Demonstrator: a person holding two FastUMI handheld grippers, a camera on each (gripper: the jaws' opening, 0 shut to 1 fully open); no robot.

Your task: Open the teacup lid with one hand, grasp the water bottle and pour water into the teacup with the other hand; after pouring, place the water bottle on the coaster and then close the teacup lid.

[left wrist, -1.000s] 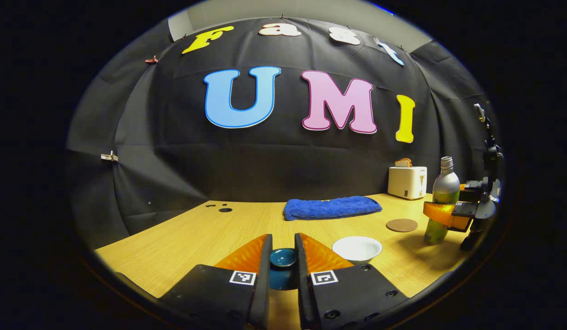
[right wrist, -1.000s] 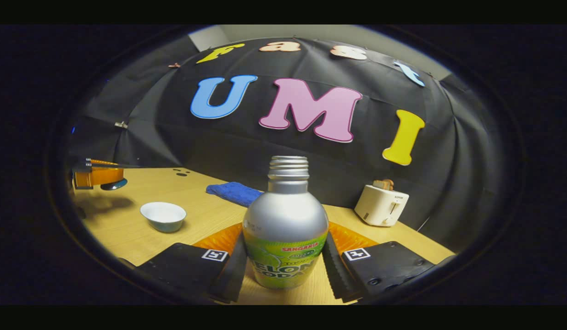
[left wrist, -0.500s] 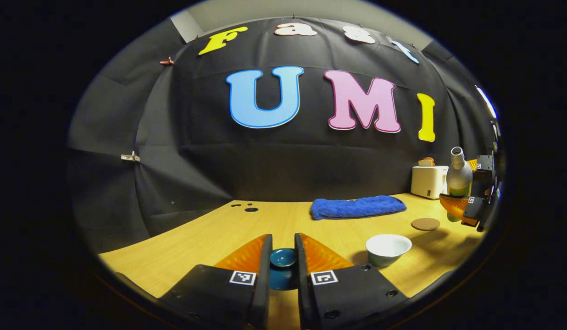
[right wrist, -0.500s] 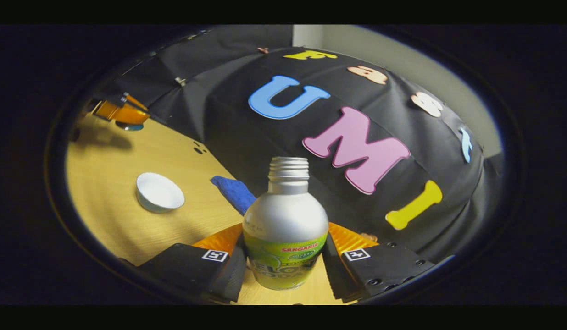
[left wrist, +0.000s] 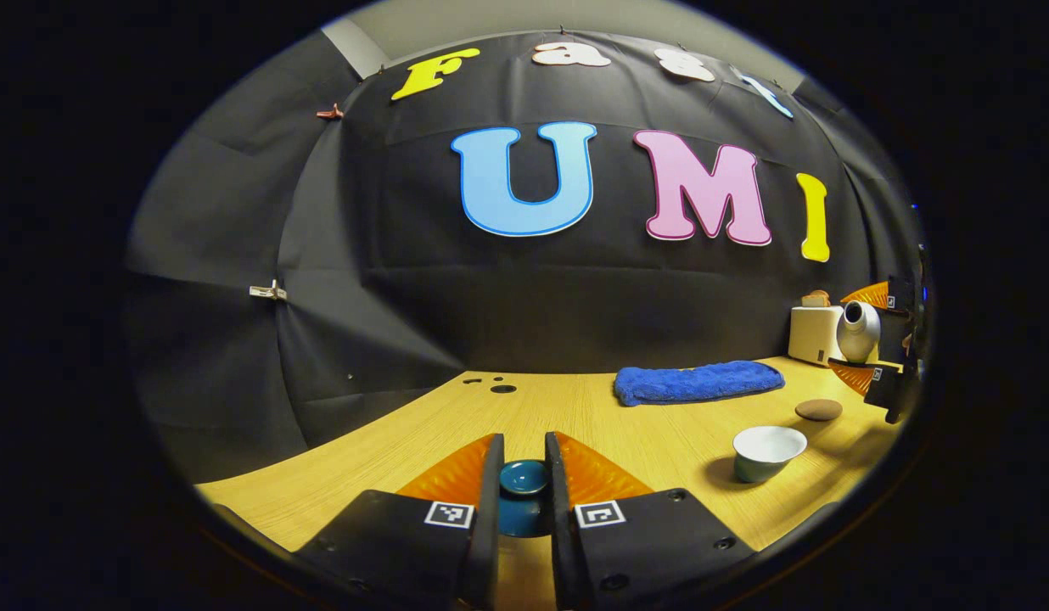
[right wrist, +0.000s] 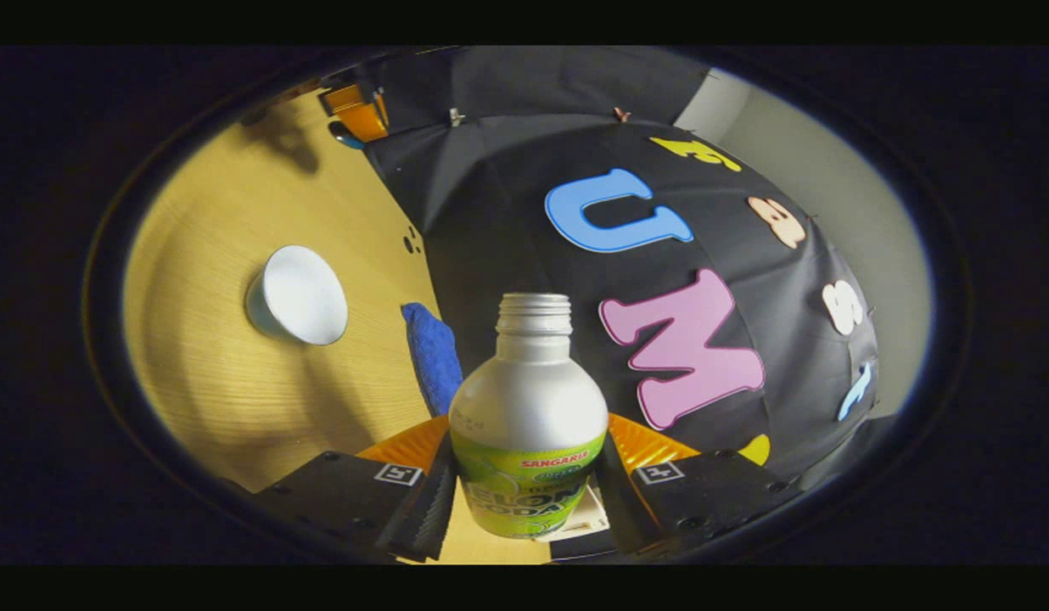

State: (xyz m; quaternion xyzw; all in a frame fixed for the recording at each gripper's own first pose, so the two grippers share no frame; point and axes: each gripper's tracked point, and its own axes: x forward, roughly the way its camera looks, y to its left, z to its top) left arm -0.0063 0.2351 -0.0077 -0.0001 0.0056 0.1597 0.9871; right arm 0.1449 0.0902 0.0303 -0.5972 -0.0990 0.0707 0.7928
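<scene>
My left gripper point(left wrist: 522, 484) has its jaws clamped on the teacup lid point(left wrist: 524, 477), held above the surface point(left wrist: 423, 433). My right gripper point(right wrist: 524, 501) has its jaws clamped on the water bottle point(right wrist: 529, 424), tipped sideways in the air. The open teacup point(left wrist: 768, 451) stands near the coaster point(left wrist: 818, 410), beside a blue towel point(left wrist: 698, 381).

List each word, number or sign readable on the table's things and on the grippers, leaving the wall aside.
Water bottle label: printed words, partly behind the jaws; not transcribed.
Toaster: a small mark, too small to read.
Left gripper and right gripper: coded marker squares, no words.
</scene>
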